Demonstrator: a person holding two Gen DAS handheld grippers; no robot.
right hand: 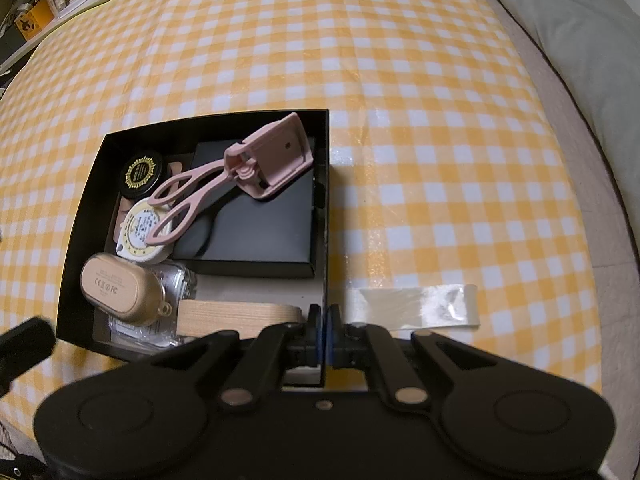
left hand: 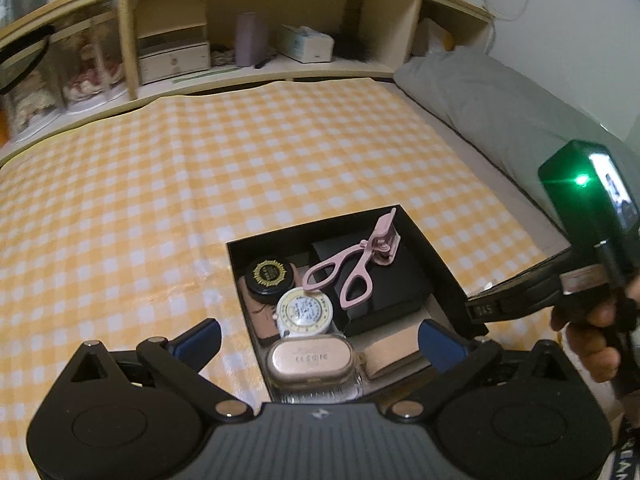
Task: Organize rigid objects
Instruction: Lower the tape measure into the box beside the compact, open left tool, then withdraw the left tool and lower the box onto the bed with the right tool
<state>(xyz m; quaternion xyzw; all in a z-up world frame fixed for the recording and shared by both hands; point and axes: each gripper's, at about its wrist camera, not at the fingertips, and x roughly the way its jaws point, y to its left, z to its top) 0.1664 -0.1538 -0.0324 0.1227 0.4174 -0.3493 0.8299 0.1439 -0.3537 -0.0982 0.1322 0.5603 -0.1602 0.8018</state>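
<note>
A black open box (left hand: 430, 246) (right hand: 80, 216) sits on the yellow checked cloth. In it lie a pink eyelash curler (left hand: 356, 266) (right hand: 236, 176), a black round jar with a gold seal (left hand: 269, 274) (right hand: 140, 174), a white round tin (left hand: 304, 312) (right hand: 140, 236), a beige oval case (left hand: 312, 358) (right hand: 116, 284), a black flat box (left hand: 384, 284) (right hand: 264, 224) and a wooden block (left hand: 394, 354) (right hand: 236, 318). My left gripper (left hand: 320, 342) is open above the box's near end. My right gripper (right hand: 323, 320) is shut on the box's right wall; it also shows in the left wrist view (left hand: 480, 312).
A grey pillow (left hand: 492, 108) (right hand: 580, 32) lies at the right. A wooden shelf unit (left hand: 248, 40) with boxes, a pink cup and dolls stands behind the cloth. A strip of clear tape (right hand: 420, 306) lies on the cloth right of the box.
</note>
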